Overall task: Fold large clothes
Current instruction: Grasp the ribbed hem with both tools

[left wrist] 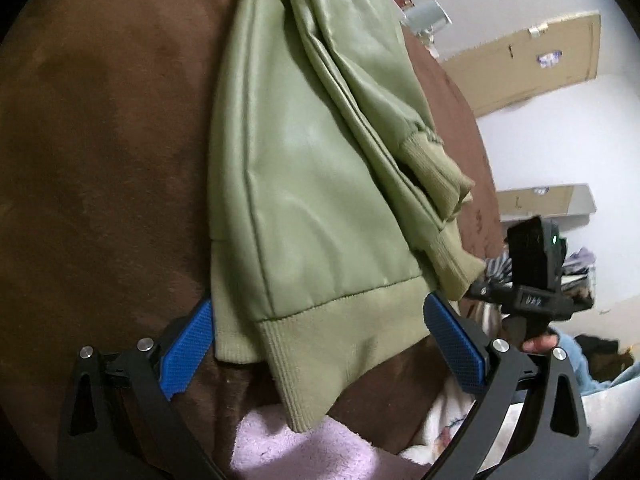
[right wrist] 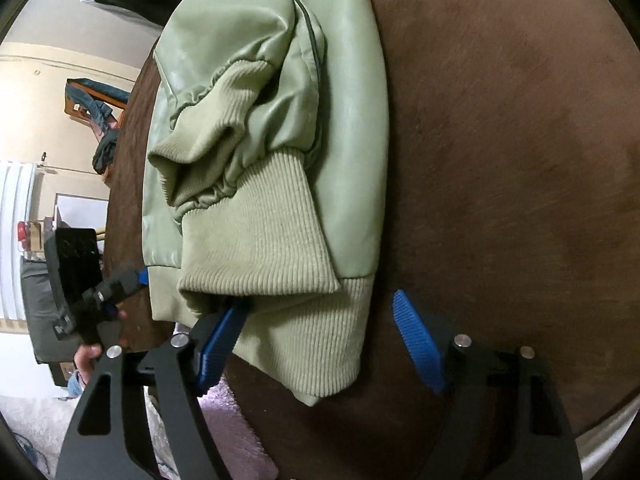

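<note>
Between both grippers' open jaws, left gripper [left wrist: 320,344] and right gripper [right wrist: 320,344]: soft, slippery green jacket [left wrist: 304,160]; thick ribbed hem [right wrist: 320,340], probably best to grab.

The right gripper [right wrist: 320,344], fingers [right wrist: 416,344] spread, straddles the green jacket's [right wrist: 280,120] ribbed hem [right wrist: 312,344] on brown cloth [right wrist: 500,160].

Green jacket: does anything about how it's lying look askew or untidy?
Yes. The green jacket is folded lengthwise on the brown cover, but its ribbed hem hangs past the cover's edge, and one sleeve cuff lies bunched and gaping on top rather than flat. No damage shows.
</note>
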The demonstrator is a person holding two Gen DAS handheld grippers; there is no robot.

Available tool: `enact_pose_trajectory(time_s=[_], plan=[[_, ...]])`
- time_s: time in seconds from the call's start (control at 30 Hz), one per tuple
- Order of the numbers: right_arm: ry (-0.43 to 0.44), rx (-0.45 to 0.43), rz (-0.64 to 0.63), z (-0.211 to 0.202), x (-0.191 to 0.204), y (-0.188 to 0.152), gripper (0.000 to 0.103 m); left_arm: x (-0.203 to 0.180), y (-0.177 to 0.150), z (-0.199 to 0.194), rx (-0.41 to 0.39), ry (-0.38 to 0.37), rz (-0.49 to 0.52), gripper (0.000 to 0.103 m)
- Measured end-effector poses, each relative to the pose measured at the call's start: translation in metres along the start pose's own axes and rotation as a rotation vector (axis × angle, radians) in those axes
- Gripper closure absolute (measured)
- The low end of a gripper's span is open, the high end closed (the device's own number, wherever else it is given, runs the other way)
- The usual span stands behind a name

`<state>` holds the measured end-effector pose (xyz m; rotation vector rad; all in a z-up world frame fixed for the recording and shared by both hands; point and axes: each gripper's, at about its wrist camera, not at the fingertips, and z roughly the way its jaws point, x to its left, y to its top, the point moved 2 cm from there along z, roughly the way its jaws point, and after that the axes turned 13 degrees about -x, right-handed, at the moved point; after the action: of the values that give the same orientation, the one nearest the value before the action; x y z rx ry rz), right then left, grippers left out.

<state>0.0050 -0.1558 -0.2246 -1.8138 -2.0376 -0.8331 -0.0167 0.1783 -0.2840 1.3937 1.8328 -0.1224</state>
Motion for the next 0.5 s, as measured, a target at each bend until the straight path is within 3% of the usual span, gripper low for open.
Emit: enact_pose_trajectory(time_s=[0.17,0.37,0.4,0.5], plan=[[0.014,0.016,-0.004,0.001,0.002,-0.002,0.027,-0.001,-0.002,0.002,-0.007,-0.039,-0.066,0.007],[0.056,0.017,0.04,0.002,0.0,-0.003,0.028,-0.017,0.003,0.013,0.011,-0.037,-0.042,0.007],[0.086,0.015,0.048,0.002,0.002,-0.002,0.034,-0.019,0.003,0.015,0.017,-0.047,-0.039,0.007],[0.07,0.016,0.026,0.007,0.003,-0.003,0.034,-0.022,0.006,0.023,0.011,-0.068,-0.046,0.011]])
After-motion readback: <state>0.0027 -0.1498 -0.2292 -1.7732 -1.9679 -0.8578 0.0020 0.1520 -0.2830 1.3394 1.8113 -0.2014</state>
